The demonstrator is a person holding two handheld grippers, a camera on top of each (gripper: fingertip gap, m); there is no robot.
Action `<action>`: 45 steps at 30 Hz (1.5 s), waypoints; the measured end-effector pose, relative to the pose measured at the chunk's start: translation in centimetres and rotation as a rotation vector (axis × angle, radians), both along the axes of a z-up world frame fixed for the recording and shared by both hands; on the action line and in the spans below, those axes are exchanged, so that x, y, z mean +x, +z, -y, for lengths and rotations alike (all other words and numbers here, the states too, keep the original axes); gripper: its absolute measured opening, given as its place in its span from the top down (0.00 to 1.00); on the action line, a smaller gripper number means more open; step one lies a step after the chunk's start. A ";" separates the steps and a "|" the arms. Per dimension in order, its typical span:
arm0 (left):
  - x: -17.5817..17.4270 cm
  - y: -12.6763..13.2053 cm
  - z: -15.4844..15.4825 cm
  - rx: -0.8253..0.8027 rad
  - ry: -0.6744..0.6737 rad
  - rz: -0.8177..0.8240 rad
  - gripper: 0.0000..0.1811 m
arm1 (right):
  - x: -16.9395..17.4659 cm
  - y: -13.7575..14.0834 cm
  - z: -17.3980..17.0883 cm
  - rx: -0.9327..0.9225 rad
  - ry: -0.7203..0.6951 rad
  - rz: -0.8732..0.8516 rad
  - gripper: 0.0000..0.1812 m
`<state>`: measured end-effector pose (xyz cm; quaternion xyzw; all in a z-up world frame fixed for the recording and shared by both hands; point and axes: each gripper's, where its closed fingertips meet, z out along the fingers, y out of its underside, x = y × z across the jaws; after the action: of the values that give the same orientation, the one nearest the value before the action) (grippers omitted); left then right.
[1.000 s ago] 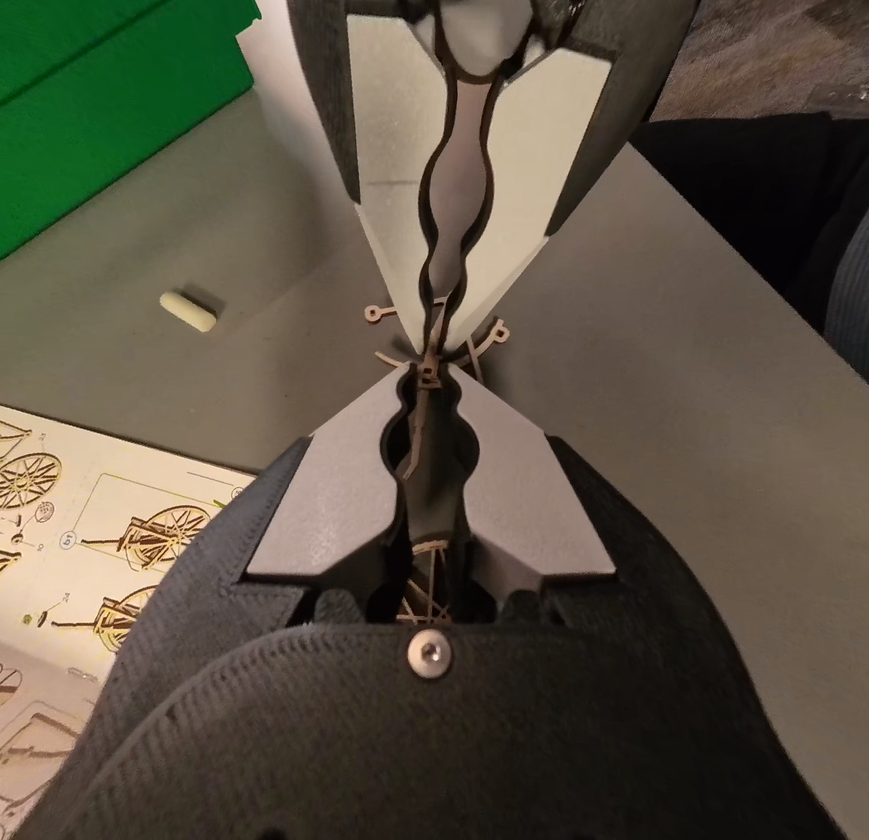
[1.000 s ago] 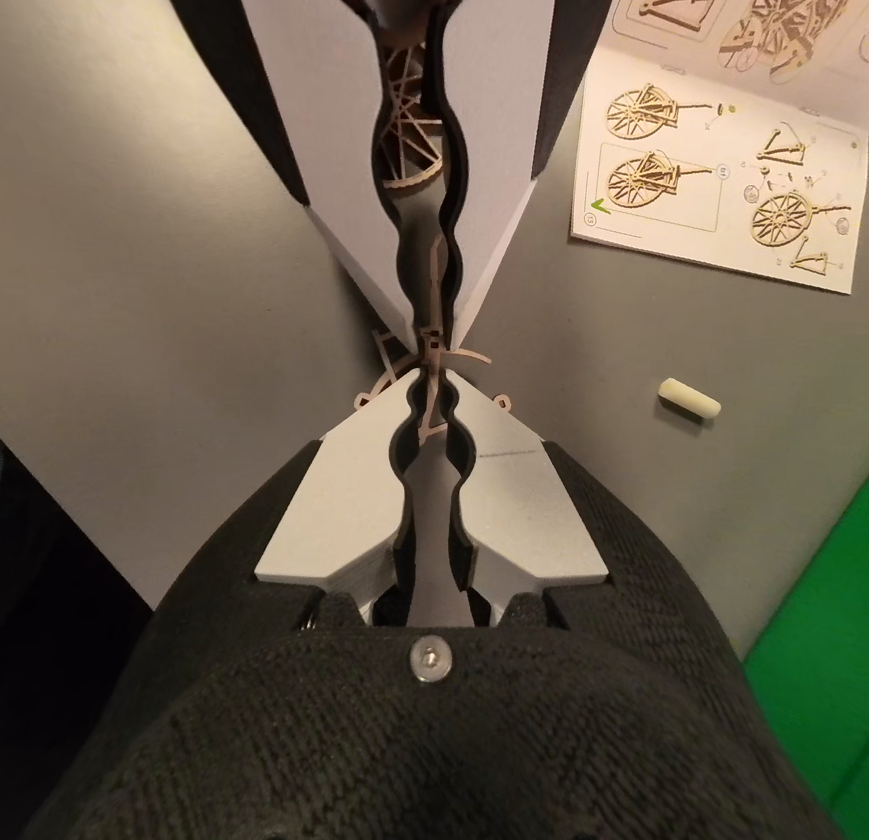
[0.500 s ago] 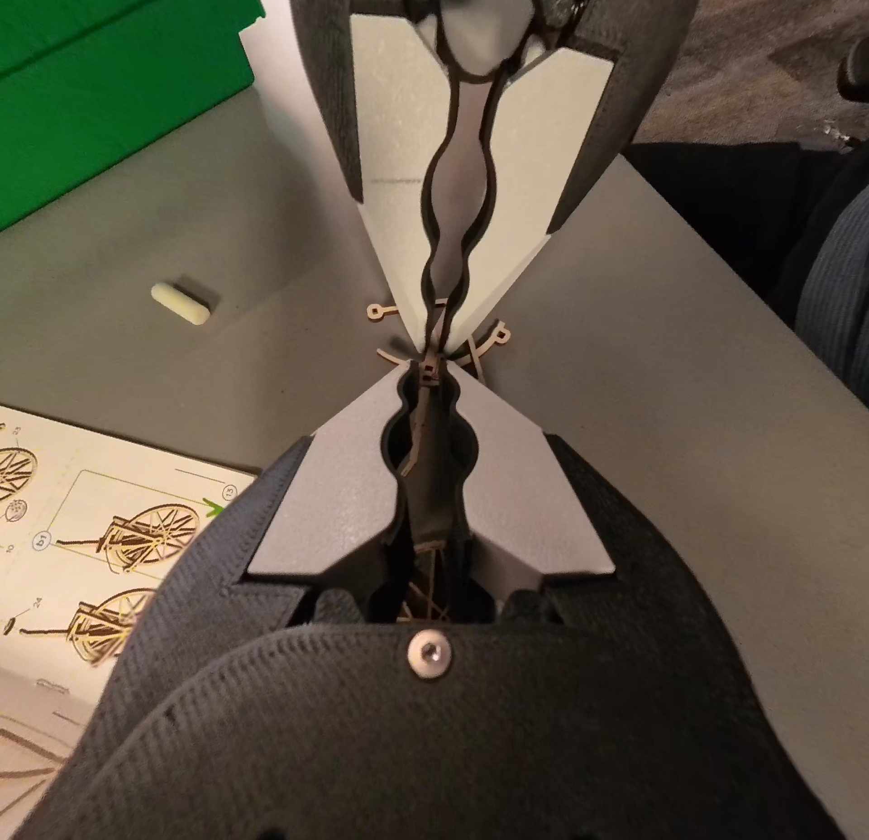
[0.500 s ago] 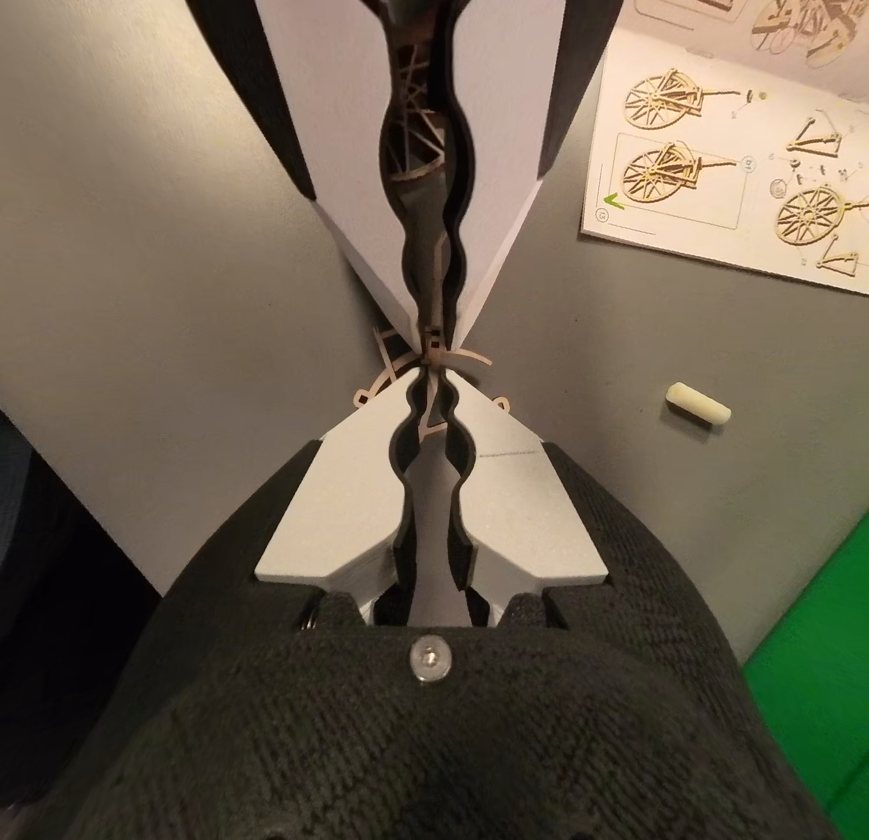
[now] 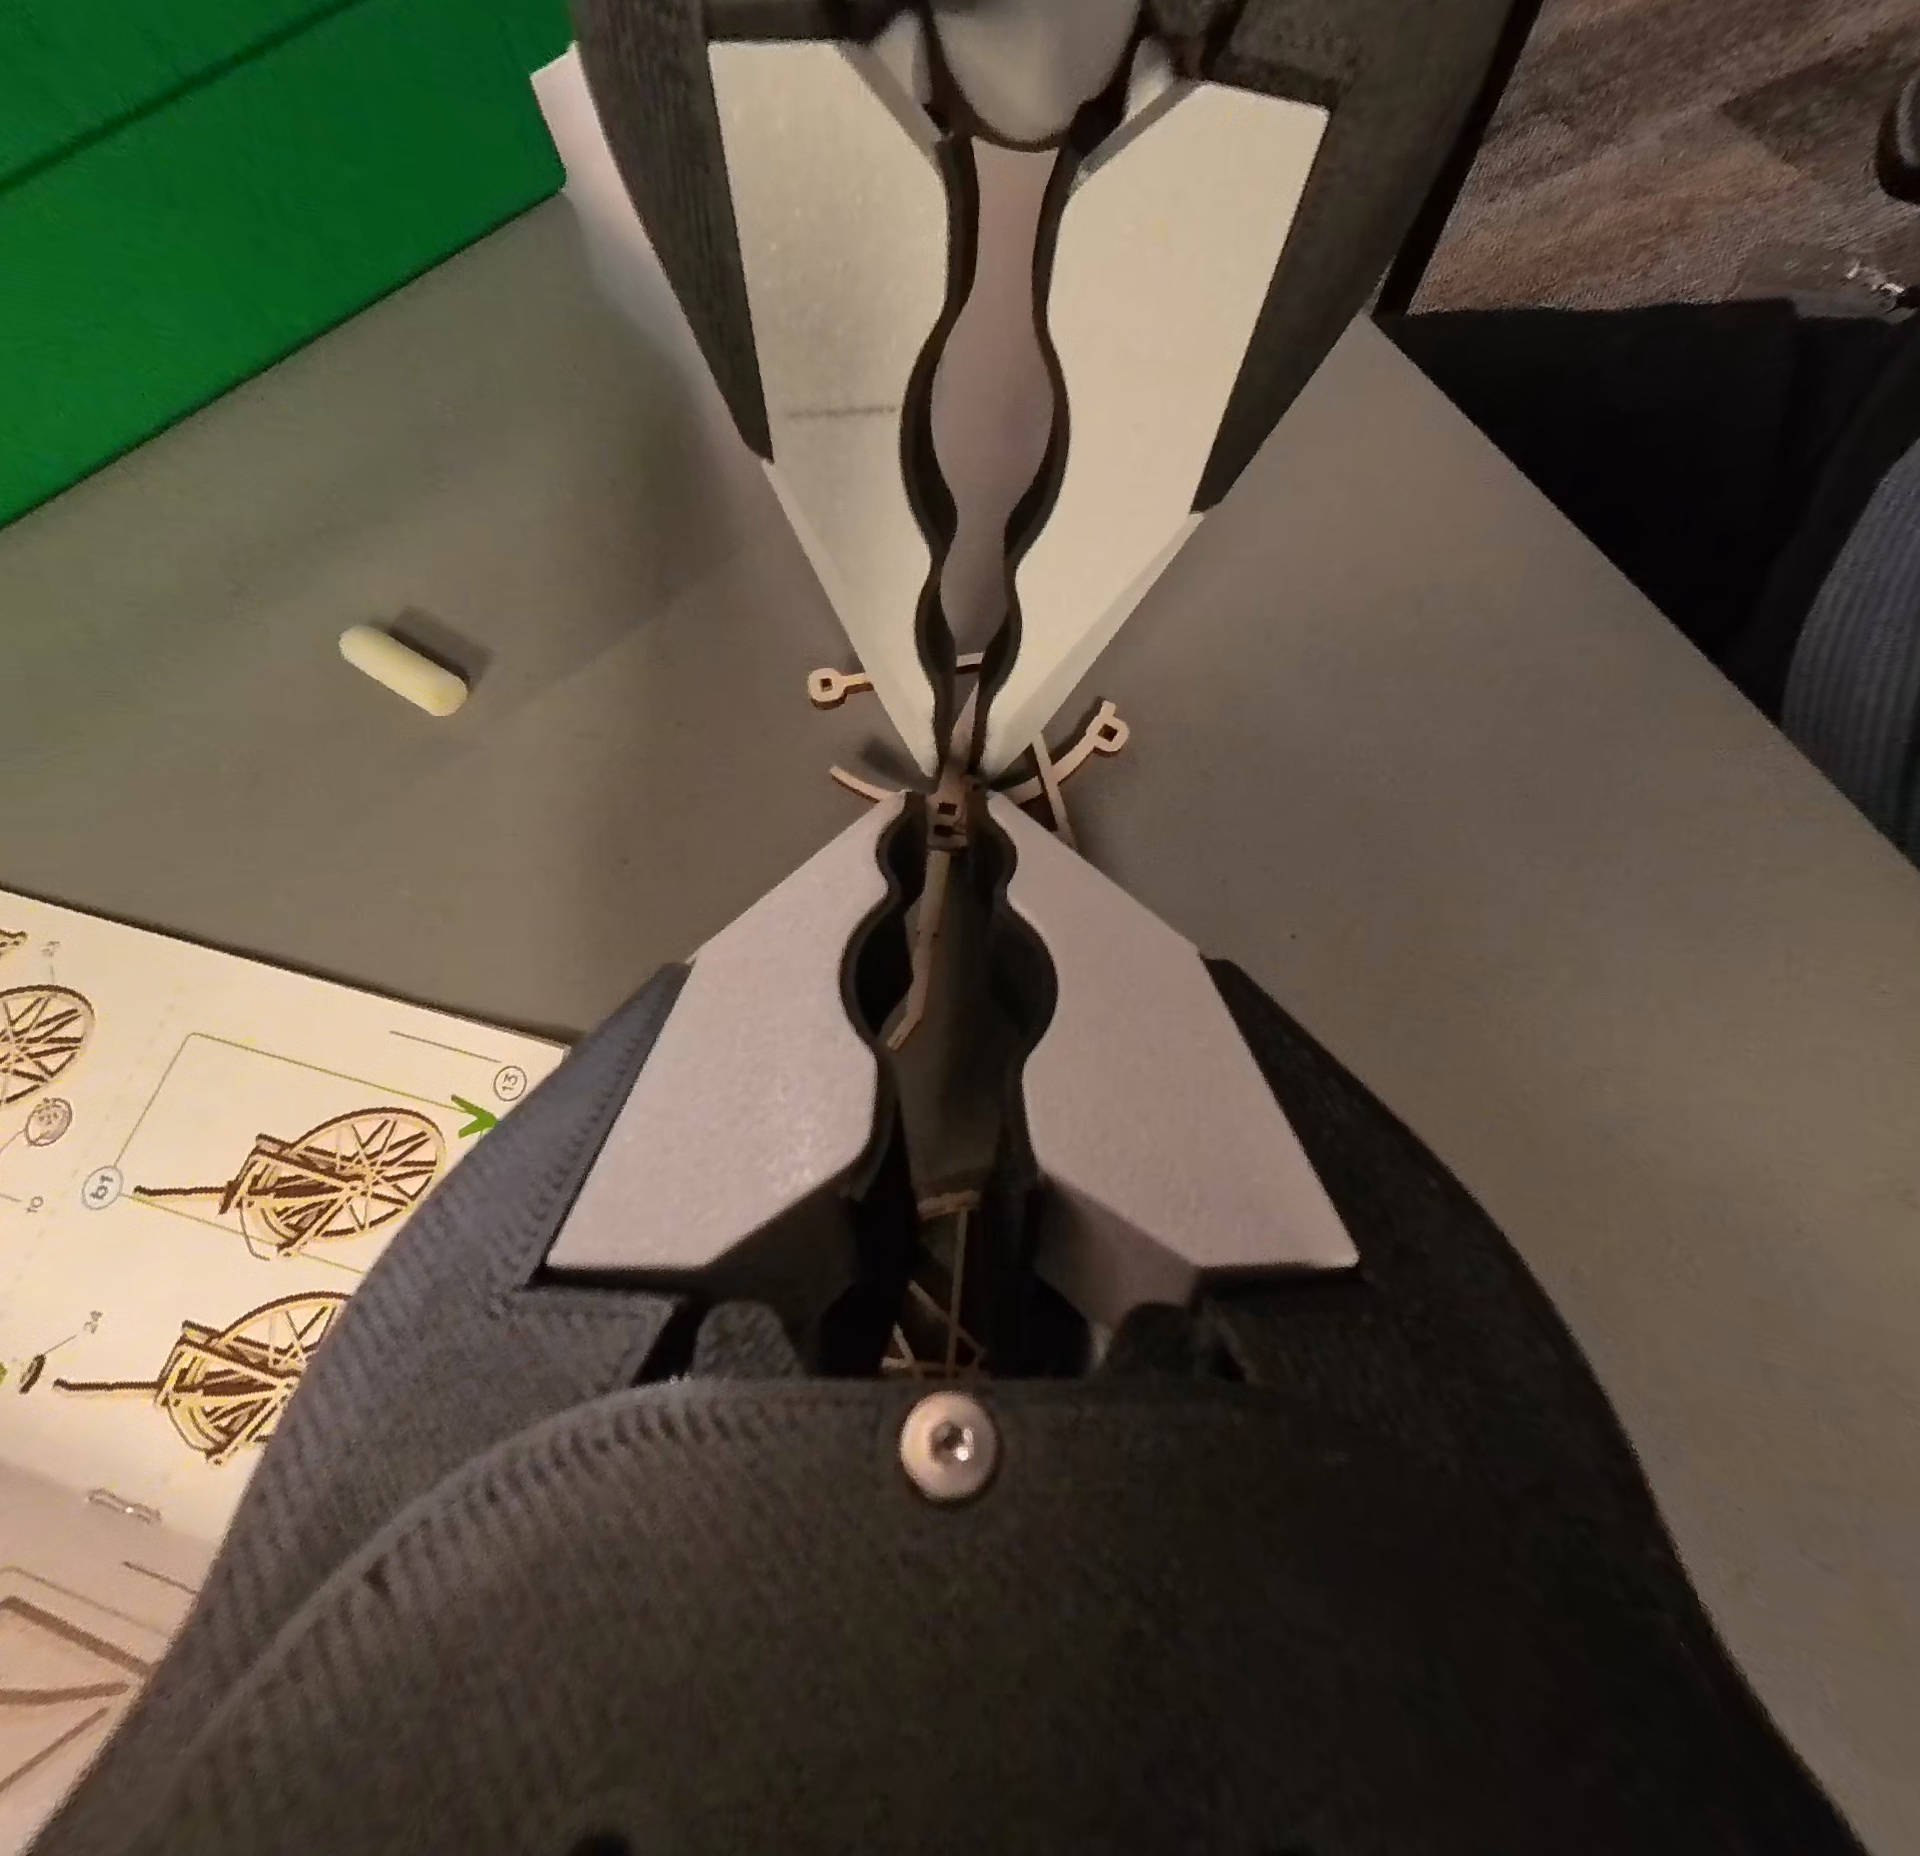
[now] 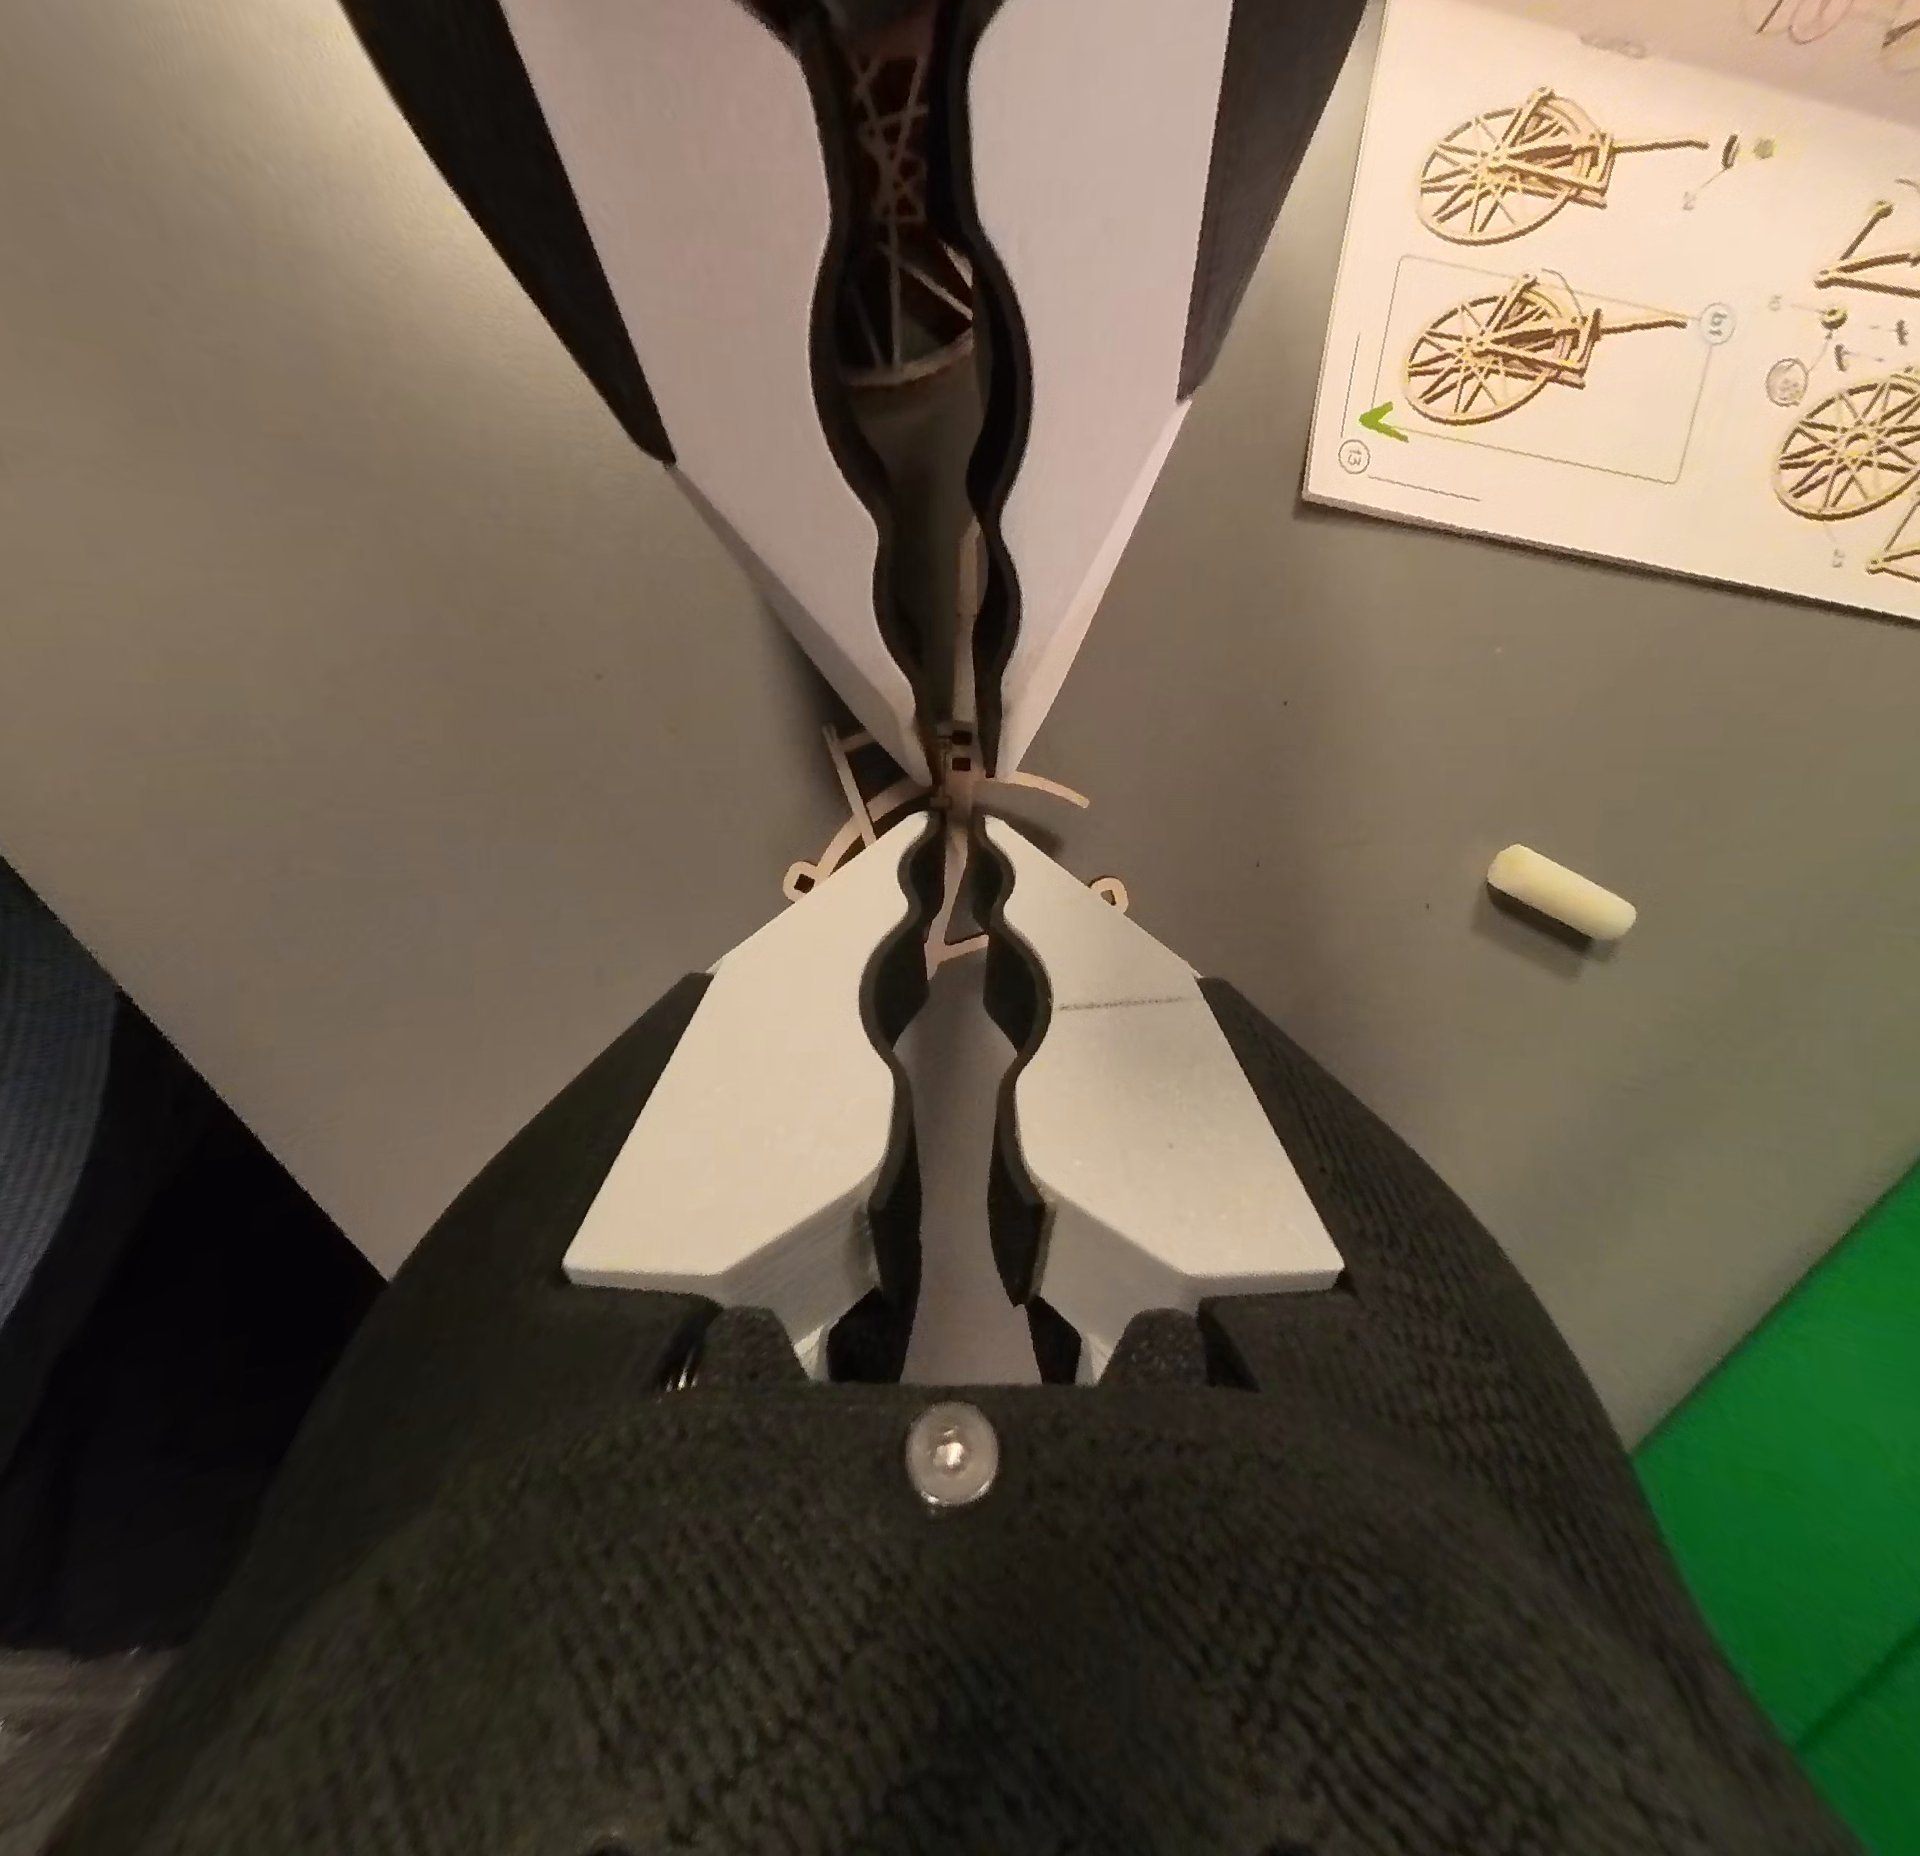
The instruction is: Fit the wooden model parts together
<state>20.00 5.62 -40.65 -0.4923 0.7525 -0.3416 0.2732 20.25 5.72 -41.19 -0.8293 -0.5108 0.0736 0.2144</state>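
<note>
My left gripper (image 5: pixel 951 817) is shut on a wooden wheel-and-shaft assembly (image 5: pixel 923 939). The shaft runs between its fingers and the spoked wheel sits back near the palm. In the right wrist view the left gripper (image 6: pixel 956 748) comes down from the top with the wheel (image 6: pixel 894 196) between its fingers. My right gripper (image 6: pixel 951 821) is shut on a thin wooden part with curved arms (image 6: pixel 1039 790). It also shows in the left wrist view (image 5: pixel 961 759), with the curved part (image 5: pixel 1107 736) sticking out at both sides. The two grippers meet tip to tip just above the grey table (image 5: pixel 1403 871), and the parts touch at a small notched joint.
A printed instruction sheet (image 5: pixel 208 1131) (image 6: pixel 1662 300) lies on the table. A small cream peg (image 5: pixel 400 668) (image 6: pixel 1558 892) lies loose. A green box (image 5: pixel 208 196) (image 6: pixel 1766 1494) stands at the table's side. A person's dark clothing (image 5: pixel 1662 507) is past the table edge. Both grippers' tips are close together, under 4 cm apart. The small cream peg (image 6: pixel 1558 892) is about 12 cm from both grippers' fingertips. It is also in sight in the left wrist view (image 5: pixel 403 666).
Both grippers stay shut and tip to tip. They shift slightly together, so the sheet and peg drift a little in both views. The joint looks pressed closer.
</note>
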 end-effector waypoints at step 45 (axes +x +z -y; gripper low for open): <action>-1.4 1.5 -0.4 -0.074 -0.023 -0.020 0.82 | -0.8 2.2 -0.3 0.229 -0.188 -0.501 1.00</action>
<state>18.65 6.01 -39.10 -0.4969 0.7476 -0.3675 0.2434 19.42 6.06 -39.01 -0.7993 -0.3678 0.1978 0.4320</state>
